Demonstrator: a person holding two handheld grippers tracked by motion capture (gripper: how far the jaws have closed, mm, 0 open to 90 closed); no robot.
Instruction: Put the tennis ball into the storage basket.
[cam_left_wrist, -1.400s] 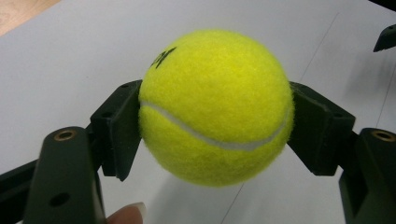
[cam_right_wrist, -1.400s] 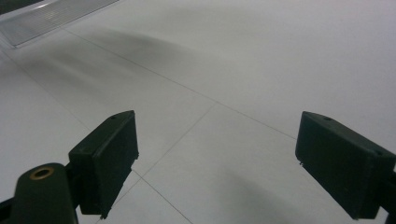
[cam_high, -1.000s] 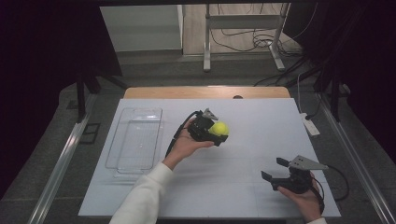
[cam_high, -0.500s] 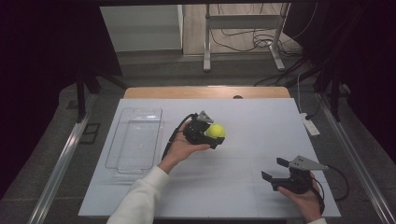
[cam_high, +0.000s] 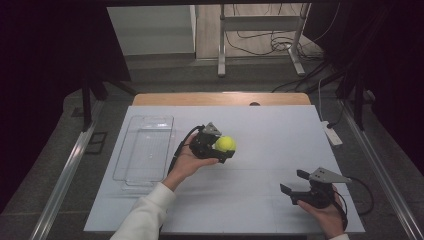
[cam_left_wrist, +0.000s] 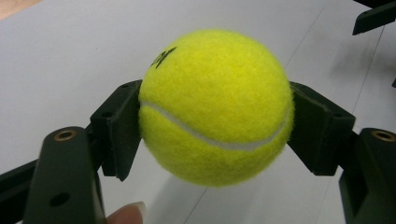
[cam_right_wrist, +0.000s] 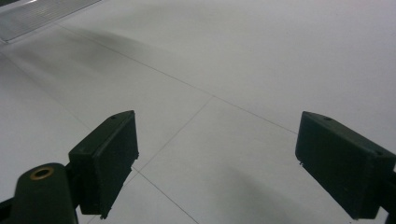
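Observation:
A yellow-green tennis ball (cam_high: 225, 144) is clamped between the black jaws of my left gripper (cam_high: 223, 148), held above the middle of the white table (cam_high: 260, 125). In the left gripper view the ball (cam_left_wrist: 215, 107) sits squarely between both pads (cam_left_wrist: 122, 126), and a fingertip shows at the bottom edge. My right gripper (cam_high: 294, 183) rests low near the table's front right, a hand around it, its jaws wide apart. Nothing lies between its pads (cam_right_wrist: 108, 154) in the right gripper view; my right gripper (cam_right_wrist: 233, 158) looks over bare table.
A clear plastic tray (cam_high: 145, 147) lies on the left part of the table. A white power strip (cam_high: 331, 133) sits at the right edge. Cables trail from both grippers. Behind the table stand a metal frame and floor cables.
My left gripper has carried the ball a little to the left and slightly down. The right gripper has stayed where it was.

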